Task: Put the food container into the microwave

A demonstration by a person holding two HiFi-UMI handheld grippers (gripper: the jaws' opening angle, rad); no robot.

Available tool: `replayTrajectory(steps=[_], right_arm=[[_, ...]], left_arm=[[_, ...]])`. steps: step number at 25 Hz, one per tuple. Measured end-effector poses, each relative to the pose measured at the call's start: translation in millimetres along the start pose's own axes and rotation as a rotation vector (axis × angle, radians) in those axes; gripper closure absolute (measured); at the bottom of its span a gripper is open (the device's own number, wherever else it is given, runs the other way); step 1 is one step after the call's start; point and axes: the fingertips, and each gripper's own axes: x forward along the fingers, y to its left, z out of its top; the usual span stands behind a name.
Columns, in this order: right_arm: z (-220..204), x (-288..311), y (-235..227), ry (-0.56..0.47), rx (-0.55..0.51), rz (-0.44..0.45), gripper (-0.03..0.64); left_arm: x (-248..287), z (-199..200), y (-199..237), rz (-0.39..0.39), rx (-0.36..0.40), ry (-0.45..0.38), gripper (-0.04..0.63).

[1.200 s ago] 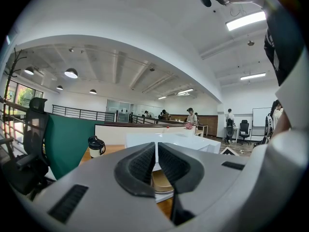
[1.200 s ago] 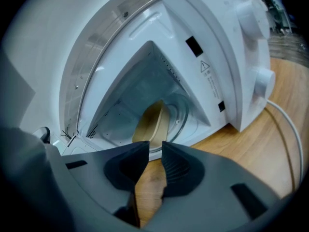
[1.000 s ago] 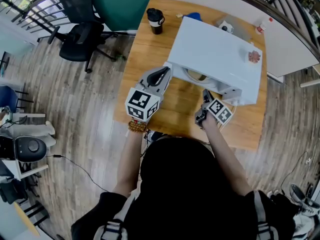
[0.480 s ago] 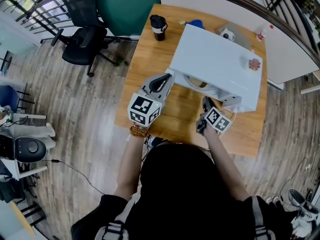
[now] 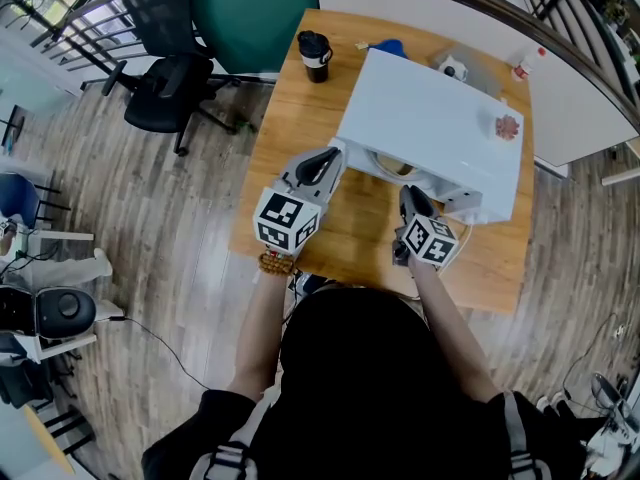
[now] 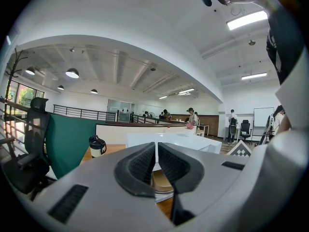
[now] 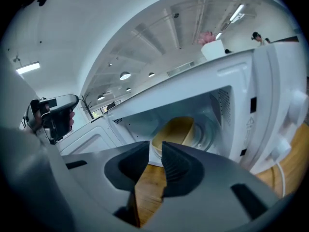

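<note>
Right gripper view: nearest the lens, the right hand-held gripper (image 7: 154,151) has its jaws only narrowly apart, with nothing between them. The bare wood of the table (image 7: 145,190) shows through the slit.

Just beyond the jaw tips, straight ahead and slightly right, the food container (image 7: 176,129) already sits inside the microwave (image 7: 227,105). It rests on the floor of the cavity, clear of the jaws and touched by neither tool. The door (image 7: 91,134) stands swung out to the left, so the placing looks done and closing up looks like what remains.

The container is a tan, round-cornered tub. It is probably light and fairly stiff, with thin smooth walls that could slip or buckle under a hard squeeze. If it needs shifting, the near rim is the sensible place to pinch, gently and with the tub kept level. Whether it holds anything I cannot see.

In the left gripper view, the left hand-held gripper (image 6: 157,153) has its jaws pressed together. They point level toward the microwave's near left corner, beside the open door. I cannot tell whether they nip the door's edge.

In the head view, both tools hover over the table's near half in front of the open cavity, left one at the door side. Farther back, a dark cup (image 5: 314,48) stands on the table behind the microwave's left corner, well apart from both.
</note>
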Motion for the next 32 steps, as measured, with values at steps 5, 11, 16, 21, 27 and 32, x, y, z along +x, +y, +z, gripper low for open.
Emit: replayTrajectory(steps=[5,11,16,21,27,32], right_arm=[[17.5,-5.0,13.7,-0.038,-0.066,0.017,0.534],[42.2,-14.5,32.3,-0.097,-0.132,0.020,0.548],[60.7,-21.8,51.5,-0.161,-0.213,0.043,0.558],[85.7,-31.1,78.3,-0.226,-0.305,0.080,0.560],[119.9,-50.7,108.7,-0.331,-0.403,0.095,0.574],[134.5,-65.3,121.7,-0.404,-0.461,0.097,0.583]], left_arm=[[0.1,0.3,-0.5,0.002,0.000,0.001,0.560],[0.2,0.6,1.8,0.011,-0.002,0.003,0.560],[0.1,1.3,2.3,0.010,-0.002,-0.001,0.560],[0.6,-0.5,1.8,0.012,0.000,0.001,0.560],[0.4,-0.7,1.7,0.012,-0.001,-0.002,0.560],[0.0,-0.8,1.2,0.012,0.000,-0.003,0.560]])
